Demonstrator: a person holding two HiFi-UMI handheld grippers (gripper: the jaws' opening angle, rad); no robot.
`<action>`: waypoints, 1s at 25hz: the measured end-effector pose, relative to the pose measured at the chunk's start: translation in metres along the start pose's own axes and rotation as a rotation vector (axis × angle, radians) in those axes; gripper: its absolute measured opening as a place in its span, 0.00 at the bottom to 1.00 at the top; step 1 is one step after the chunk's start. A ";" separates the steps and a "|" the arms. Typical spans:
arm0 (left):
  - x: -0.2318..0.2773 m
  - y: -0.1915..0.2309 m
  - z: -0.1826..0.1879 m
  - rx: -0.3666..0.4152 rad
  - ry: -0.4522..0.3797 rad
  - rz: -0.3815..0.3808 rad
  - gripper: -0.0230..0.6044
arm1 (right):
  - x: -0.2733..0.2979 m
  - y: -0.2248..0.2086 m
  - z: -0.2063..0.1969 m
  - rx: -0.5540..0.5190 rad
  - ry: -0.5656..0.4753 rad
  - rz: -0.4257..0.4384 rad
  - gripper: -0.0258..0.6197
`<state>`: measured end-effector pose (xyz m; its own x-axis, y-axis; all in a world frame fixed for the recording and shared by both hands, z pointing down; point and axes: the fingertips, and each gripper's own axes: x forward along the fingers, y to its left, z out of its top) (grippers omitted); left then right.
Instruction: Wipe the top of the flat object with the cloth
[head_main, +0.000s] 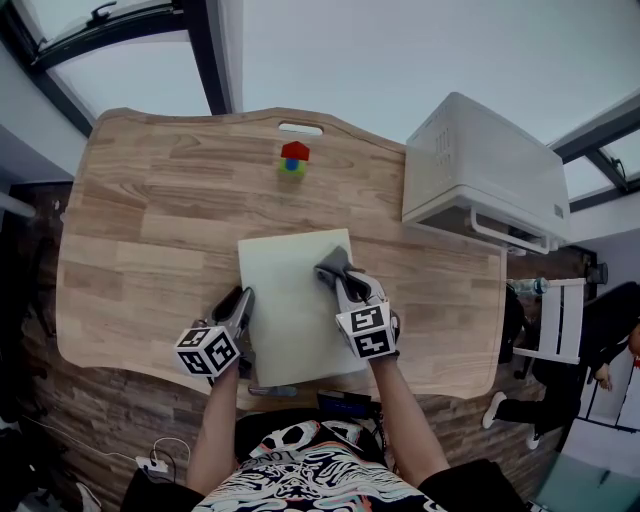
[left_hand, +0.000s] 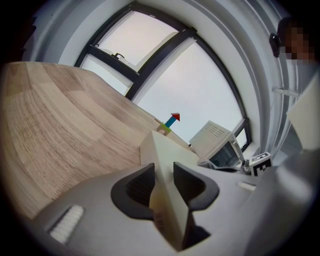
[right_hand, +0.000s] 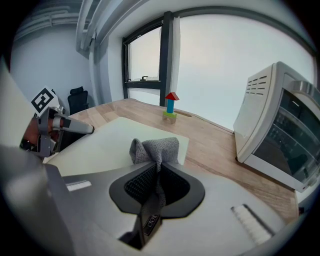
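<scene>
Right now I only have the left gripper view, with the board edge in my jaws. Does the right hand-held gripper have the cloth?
Observer: Yes. The right hand-held gripper is shut on the cloth, which bunches up grey above its jaws.
Operator: Where is that over the board?
Observer: In the head view the cloth is at the board right edge, toward the far corner. The rest of the top is uncovered. I cannot confirm that the cloth touches the surface.
</scene>
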<state>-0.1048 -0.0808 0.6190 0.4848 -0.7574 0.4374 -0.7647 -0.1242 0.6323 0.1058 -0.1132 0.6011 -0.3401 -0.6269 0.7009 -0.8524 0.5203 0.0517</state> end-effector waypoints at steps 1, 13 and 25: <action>0.000 0.000 0.000 -0.001 0.000 0.000 0.32 | 0.001 0.000 0.001 -0.001 0.000 0.000 0.07; 0.000 0.000 0.000 0.014 0.001 -0.005 0.32 | 0.009 -0.006 0.009 0.007 0.007 -0.003 0.07; 0.000 0.000 0.000 0.008 0.004 -0.010 0.32 | 0.017 -0.011 0.017 0.035 0.016 0.000 0.07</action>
<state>-0.1052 -0.0808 0.6186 0.4937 -0.7537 0.4338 -0.7632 -0.1365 0.6316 0.1028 -0.1394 0.5998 -0.3341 -0.6170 0.7125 -0.8658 0.4996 0.0267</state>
